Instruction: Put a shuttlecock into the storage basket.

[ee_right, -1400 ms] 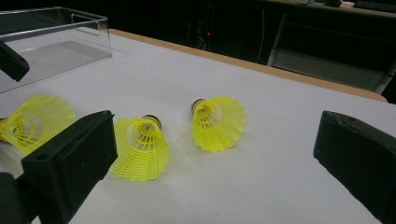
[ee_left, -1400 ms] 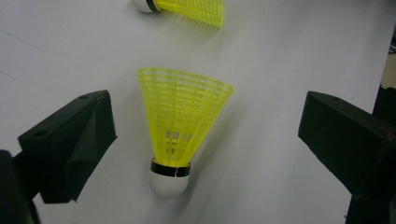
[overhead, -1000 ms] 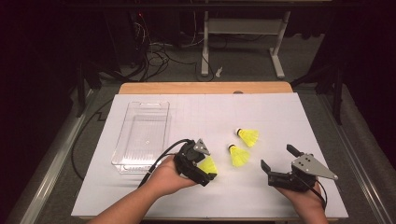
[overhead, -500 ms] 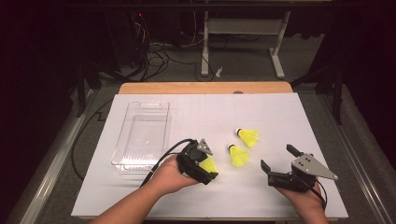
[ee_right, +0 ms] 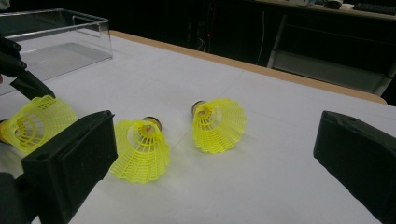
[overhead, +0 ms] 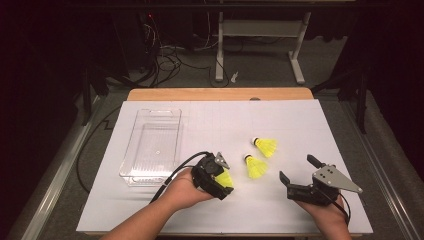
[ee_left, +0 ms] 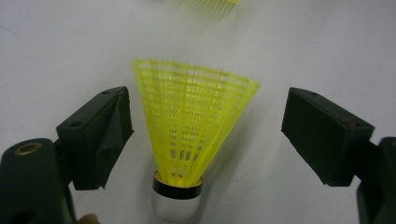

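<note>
Left gripper point(overhead: 220, 181) low over the white table point(overhead: 300, 125), jaws just closing in but wide apart, pads clear of the yellow shuttlecock point(ee_left: 194, 135) lying between them, cork end toward the hand. Right gripper point(overhead: 297, 172) at the near right edge, jaws open, nothing between them. 2 more shuttlecocks on their sides between the grippers: the nearer point(overhead: 256, 166), the farther point(overhead: 265, 146), close together, not touching. Clear plastic bin point(overhead: 150, 145) to the left, apart from all 3.
</note>
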